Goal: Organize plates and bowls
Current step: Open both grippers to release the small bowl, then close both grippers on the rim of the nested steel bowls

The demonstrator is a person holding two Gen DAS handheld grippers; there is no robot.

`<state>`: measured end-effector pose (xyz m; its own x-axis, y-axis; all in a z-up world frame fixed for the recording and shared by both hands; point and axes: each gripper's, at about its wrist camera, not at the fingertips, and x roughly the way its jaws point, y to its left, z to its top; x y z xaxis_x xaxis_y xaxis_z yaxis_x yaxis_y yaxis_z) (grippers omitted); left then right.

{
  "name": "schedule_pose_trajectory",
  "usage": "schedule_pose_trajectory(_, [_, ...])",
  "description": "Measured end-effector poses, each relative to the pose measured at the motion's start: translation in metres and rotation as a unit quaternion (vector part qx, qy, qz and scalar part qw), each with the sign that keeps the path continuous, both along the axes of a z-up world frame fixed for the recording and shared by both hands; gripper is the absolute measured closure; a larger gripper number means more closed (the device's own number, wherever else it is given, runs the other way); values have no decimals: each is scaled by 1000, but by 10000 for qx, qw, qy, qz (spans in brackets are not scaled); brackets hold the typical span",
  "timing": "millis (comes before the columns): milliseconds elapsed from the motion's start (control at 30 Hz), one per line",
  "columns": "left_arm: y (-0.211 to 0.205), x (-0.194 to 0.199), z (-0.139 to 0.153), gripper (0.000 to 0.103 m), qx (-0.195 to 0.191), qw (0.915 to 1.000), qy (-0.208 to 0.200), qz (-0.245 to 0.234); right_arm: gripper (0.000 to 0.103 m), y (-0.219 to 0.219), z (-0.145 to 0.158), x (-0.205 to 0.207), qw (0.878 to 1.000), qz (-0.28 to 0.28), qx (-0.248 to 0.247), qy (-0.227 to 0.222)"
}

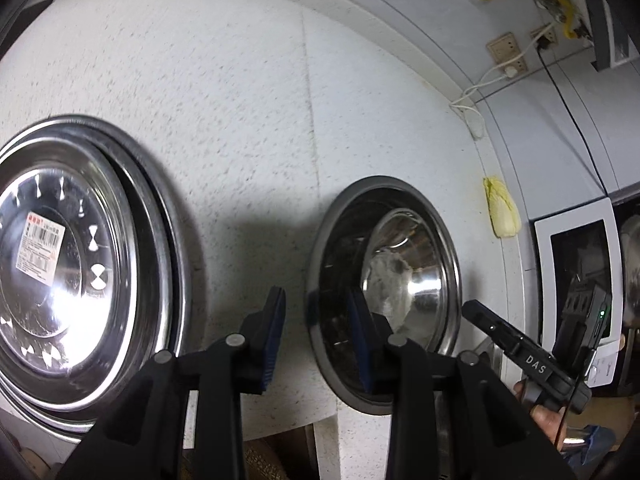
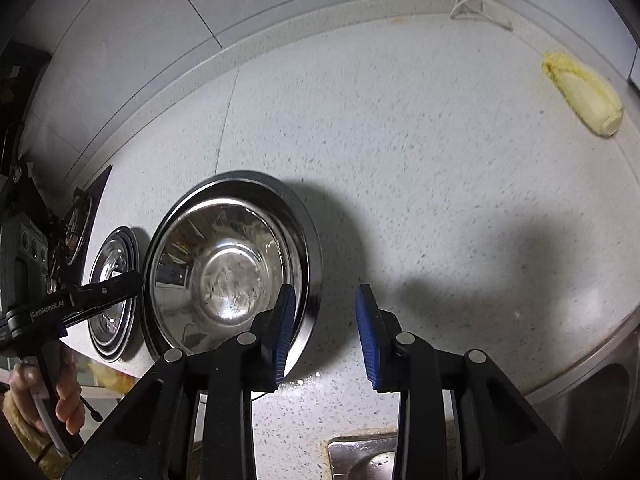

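Note:
A stack of steel bowls (image 1: 384, 292) stands on the speckled white counter (image 1: 240, 120); it also shows in the right wrist view (image 2: 224, 264). A stack of steel plates (image 1: 80, 264) with a barcode sticker lies to its left, small in the right wrist view (image 2: 112, 292). My left gripper (image 1: 316, 340) is open and empty, its right finger over the bowls' near rim. My right gripper (image 2: 326, 332) is open and empty, its left finger over the bowls' right rim. Each gripper shows in the other's view, the right gripper at the right edge of the left wrist view (image 1: 532, 360) and the left gripper at the left edge of the right wrist view (image 2: 80, 300).
A yellow cabbage (image 2: 584, 96) lies at the counter's back right, also in the left wrist view (image 1: 502, 212). A sink (image 2: 360, 456) is at the front edge. A microwave (image 1: 576, 280) stands right. Wall sockets (image 1: 508, 52) with cables are behind. A stove (image 2: 76, 220) is at left.

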<state>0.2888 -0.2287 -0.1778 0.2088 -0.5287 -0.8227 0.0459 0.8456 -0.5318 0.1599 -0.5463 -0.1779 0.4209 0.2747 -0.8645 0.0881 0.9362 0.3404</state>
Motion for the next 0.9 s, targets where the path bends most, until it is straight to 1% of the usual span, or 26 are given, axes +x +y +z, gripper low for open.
schedule_pose_trajectory(200, [-3,3,-9,73,-42,10000,88,5,77,4,-8,6,9999,62,2,94])
schedule_pose_trajectory(267, [-6,4,-14,75,-59,9999,139,-9,79,5,-10,7,9999,78,-6,117])
schedule_pose_trajectory(467, [-8,8,-28,76,-65,9996,269,34,79,5,-14,9,9999,86,-57,99])
schedule_pose_trajectory(500, [-9,8,-30,78,-75,9996,288,35,79,5,-15,10,9999,83,-52,96])
schedule_pose_trajectory(567, [-12,10,-34,79,-108,9993,357,21,79,4,-15,10,9999,79,-17,99])
schedule_pose_trajectory(667, [-14,12,-39,80,-138,9991,400,-14,84,5,-15,11,9999,94,86,107])
schedule_pose_trajectory(767, [-17,14,-39,88,-212,9990,367,-109,90,6,-15,12,9997,133,166,113])
schedule_pose_trajectory(800, [-19,14,-38,92,-239,9990,338,-169,93,6,-15,13,9996,150,218,116])
schedule_pose_trajectory(900, [-22,16,-36,93,-226,9990,314,-224,94,8,-15,15,9995,144,265,126])
